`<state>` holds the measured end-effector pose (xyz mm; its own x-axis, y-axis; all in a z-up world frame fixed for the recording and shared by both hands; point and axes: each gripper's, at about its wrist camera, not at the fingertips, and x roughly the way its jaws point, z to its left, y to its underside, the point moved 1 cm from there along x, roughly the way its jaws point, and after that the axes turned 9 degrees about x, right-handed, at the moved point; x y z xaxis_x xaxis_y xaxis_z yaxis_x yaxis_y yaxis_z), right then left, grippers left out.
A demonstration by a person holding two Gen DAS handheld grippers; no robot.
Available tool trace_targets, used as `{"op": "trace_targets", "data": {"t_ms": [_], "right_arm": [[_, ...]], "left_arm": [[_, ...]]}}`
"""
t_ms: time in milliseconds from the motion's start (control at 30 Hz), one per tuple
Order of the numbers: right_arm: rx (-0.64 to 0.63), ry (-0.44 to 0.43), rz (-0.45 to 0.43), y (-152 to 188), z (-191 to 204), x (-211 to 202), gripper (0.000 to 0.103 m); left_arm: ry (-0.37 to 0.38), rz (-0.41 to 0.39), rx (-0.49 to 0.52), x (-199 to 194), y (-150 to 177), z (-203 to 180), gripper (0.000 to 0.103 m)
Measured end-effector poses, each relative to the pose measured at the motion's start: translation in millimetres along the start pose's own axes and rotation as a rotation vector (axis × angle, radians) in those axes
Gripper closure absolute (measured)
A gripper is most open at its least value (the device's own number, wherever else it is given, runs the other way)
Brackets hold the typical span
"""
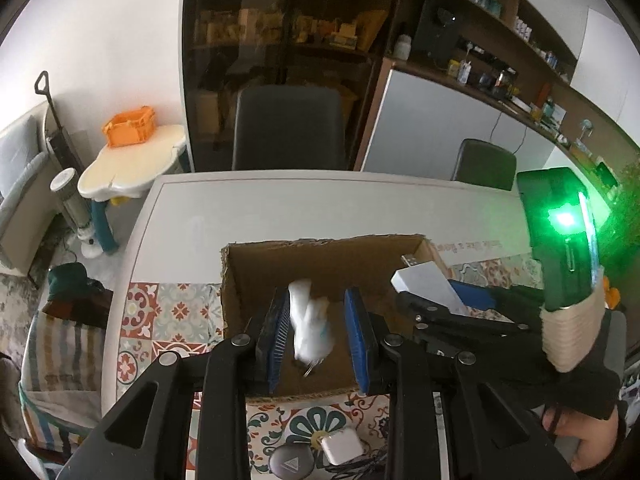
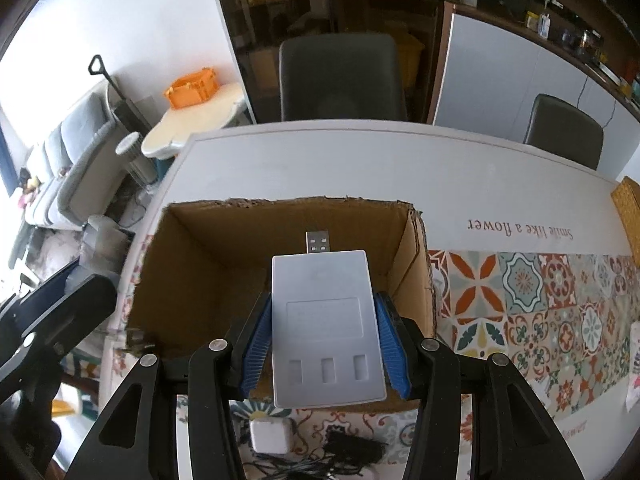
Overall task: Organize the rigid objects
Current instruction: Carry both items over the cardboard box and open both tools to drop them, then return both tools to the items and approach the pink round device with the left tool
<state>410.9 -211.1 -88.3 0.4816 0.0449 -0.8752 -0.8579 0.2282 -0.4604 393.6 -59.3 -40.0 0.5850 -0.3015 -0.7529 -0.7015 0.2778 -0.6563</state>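
An open cardboard box (image 1: 256, 264) (image 2: 200, 248) stands on the table. My left gripper (image 1: 318, 304) hangs open over the box; a blurred white object (image 1: 310, 324) is between its blue pads, touching neither, apparently falling. My right gripper (image 2: 324, 308) is shut on a white flat USB device (image 2: 326, 328) with its plug pointing forward, held over the box's near right part. The device also shows in the left wrist view (image 1: 428, 284).
A white charger cube (image 1: 340, 446) (image 2: 270, 438), a round dark disc (image 1: 290, 464) and a black cable tangle (image 2: 340, 456) lie on the patterned mat in front of the box. Two dark chairs (image 2: 340, 76) stand behind the table.
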Motion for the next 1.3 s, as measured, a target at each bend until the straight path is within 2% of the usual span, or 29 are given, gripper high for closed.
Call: {"op": "trace_targets", "data": {"t_ms": [67, 167, 267, 400, 467, 733, 967, 1300], "right_arm": [[0.000, 0.003, 0.010, -2.2, 1.0, 4.1, 0.053], [-0.006, 0.021, 0.020, -4.9, 2.0, 8.1, 0.048], [0.009, 0.025, 0.006, -5.0, -0.4, 4.1, 0.038], [0.031, 0.030, -0.011, 2.8, -3.7, -8.6, 0.035], [0.044, 0.044, -0.014, 7.2, -5.1, -13.2, 0.034], [0.094, 0.097, 0.012, 45.3, -17.6, -20.6, 0.034], [0.160, 0.130, 0.000, 84.8, -33.0, -32.4, 0.034], [0.175, 0.197, 0.005, 148.9, -44.5, -41.8, 0.034]], "left_arm": [[-0.019, 0.017, -0.009, 3.7, 0.7, 2.7, 0.064], [-0.044, 0.019, -0.036, 0.6, 6.4, 9.7, 0.060], [-0.070, 0.015, -0.050, -6.4, 14.6, 16.5, 0.052], [-0.097, 0.011, -0.031, -19.5, 24.4, 17.1, 0.047], [-0.107, -0.003, -0.017, -31.1, 33.3, 13.8, 0.040], [-0.085, -0.005, -0.013, -59.1, 70.7, 2.6, 0.038], [-0.052, 0.017, -0.014, -77.8, 107.3, -8.7, 0.038], [-0.053, 0.084, -0.025, -82.9, 164.9, -13.7, 0.038]]}}
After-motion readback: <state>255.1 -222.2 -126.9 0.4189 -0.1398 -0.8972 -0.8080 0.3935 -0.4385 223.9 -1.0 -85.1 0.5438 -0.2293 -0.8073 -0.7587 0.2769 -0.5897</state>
